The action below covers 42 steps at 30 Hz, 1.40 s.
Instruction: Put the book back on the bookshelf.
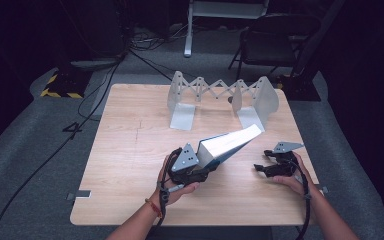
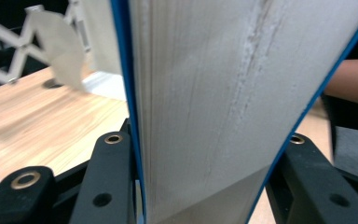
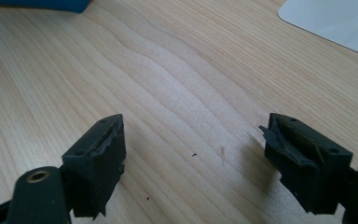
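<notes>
A thick book with a blue cover and pale page edges is held off the wooden table, tilted up toward the far right. My left gripper is shut on its lower end. In the left gripper view the book stands between the two black jaws, and both fingers press on the covers. My right gripper rests low over the table at the right, open. In the right gripper view its jaws stand wide apart over bare wood, and a corner of the blue book shows at the top left.
An expandable grey metal bookend rack stands at the table's far edge, with a gap between its two end plates. One of its flat base plates lies ahead of the right gripper. Cables and chairs are on the floor beyond the table.
</notes>
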{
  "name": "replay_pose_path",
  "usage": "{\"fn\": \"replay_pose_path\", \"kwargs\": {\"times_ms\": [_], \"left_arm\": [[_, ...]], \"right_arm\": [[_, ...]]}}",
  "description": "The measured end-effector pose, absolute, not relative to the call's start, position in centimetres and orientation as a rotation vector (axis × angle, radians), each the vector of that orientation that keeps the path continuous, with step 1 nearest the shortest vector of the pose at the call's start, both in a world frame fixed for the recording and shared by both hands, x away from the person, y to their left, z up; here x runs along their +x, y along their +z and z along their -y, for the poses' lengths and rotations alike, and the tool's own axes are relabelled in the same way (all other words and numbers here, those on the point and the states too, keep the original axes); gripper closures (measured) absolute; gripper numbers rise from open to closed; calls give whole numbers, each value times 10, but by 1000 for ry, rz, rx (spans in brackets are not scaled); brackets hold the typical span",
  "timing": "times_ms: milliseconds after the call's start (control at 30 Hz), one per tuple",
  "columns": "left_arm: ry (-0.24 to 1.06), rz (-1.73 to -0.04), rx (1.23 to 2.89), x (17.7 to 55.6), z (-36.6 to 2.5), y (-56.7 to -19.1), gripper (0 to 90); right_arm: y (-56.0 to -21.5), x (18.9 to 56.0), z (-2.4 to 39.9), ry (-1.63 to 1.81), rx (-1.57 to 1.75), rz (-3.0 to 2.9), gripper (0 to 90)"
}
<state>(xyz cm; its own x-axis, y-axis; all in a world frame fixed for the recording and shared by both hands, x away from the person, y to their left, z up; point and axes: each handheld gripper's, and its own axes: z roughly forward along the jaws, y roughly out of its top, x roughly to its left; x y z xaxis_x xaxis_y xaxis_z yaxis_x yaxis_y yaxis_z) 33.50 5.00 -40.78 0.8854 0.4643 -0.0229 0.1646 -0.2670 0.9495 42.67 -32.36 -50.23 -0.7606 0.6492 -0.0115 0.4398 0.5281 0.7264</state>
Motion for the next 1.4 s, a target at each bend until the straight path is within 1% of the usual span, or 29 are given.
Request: {"fn": "replay_pose_path", "kwargs": {"times_ms": [133, 300, 667, 767, 900, 967, 1000, 1067, 1267, 1400], "left_arm": [[244, -468, 1798, 336, -50, -406, 578], [221, -469, 1787, 341, -60, -408, 581], [269, -494, 1846, 348, -90, -413, 587], [288, -490, 1848, 349, -90, -413, 586], [280, -480, 1850, 352, -92, -414, 577], [305, -480, 1858, 353, -89, -414, 540], [296, -483, 1866, 354, -88, -414, 522], [338, -471, 1895, 356, -84, -413, 483], [355, -480, 1893, 357, -84, -414, 485], [383, -497, 1903, 355, -83, -414, 427]], "right_arm": [[-502, 426, 323, 1063, 902, -2498, 205], [-502, 424, 320, 1068, 874, -2521, 205], [-502, 421, 304, 1091, 785, -2572, 204], [-502, 421, 301, 1094, 766, -2579, 211], [-501, 421, 296, 1098, 741, -2590, 232], [-499, 421, 292, 1124, 721, -2590, 238], [-497, 421, 291, 1148, 709, -2589, 239], [-491, 419, 286, 1175, 675, -2580, 241], [-470, 418, 265, 1276, 562, -2566, 246], [-467, 419, 250, 1279, 499, -2588, 243]]}}
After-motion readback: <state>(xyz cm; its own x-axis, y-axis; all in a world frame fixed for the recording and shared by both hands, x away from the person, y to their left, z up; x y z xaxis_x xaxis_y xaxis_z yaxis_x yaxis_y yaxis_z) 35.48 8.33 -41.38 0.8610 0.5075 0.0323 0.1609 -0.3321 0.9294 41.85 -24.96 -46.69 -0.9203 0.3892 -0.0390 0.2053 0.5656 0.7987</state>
